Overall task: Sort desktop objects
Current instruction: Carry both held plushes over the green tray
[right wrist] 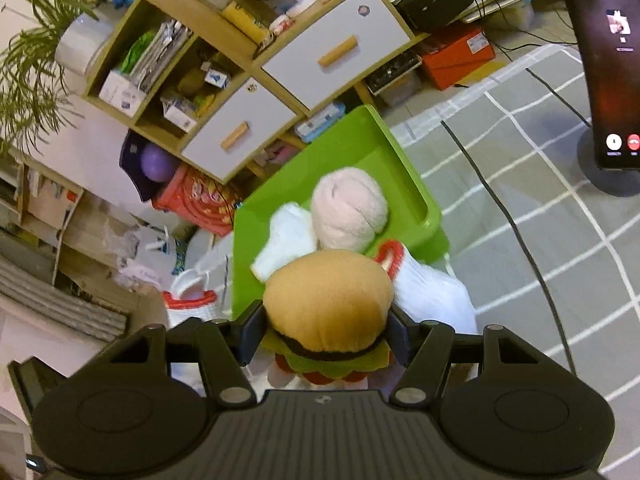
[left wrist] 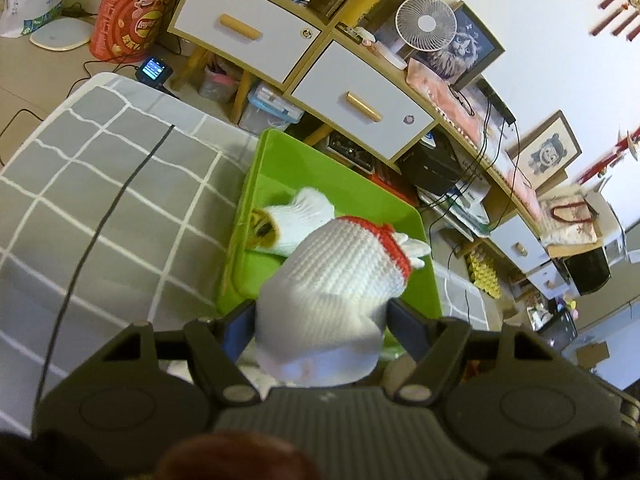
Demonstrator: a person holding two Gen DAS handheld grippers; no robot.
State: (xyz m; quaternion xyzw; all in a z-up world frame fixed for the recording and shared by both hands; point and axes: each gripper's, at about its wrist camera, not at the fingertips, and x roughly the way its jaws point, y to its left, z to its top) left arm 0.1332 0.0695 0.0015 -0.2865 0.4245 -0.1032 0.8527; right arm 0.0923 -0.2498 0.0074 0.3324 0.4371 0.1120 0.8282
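Observation:
My left gripper (left wrist: pixel 320 320) is shut on a white knitted toy (left wrist: pixel 332 280) with a red band, held above the near edge of the green tray (left wrist: pixel 320 168). A person's white-gloved hand (left wrist: pixel 296 220) holds something brown over the tray. My right gripper (right wrist: pixel 326 328) is shut on a plush hamburger (right wrist: pixel 328 300), held above the tray's near corner (right wrist: pixel 360 140). A pale pink plush ball (right wrist: pixel 348 210) lies in the tray. The white knitted toy with its red rim (right wrist: pixel 424 288) shows just right of the hamburger.
The tray rests on a grey checked cloth (left wrist: pixel 100 200) crossed by a black cable (left wrist: pixel 104 216). Behind stands a wooden cabinet with white drawers (left wrist: pixel 360 104). A phone on a stand (right wrist: pixel 600 80) stands on the cloth at right. Clutter covers the floor beyond.

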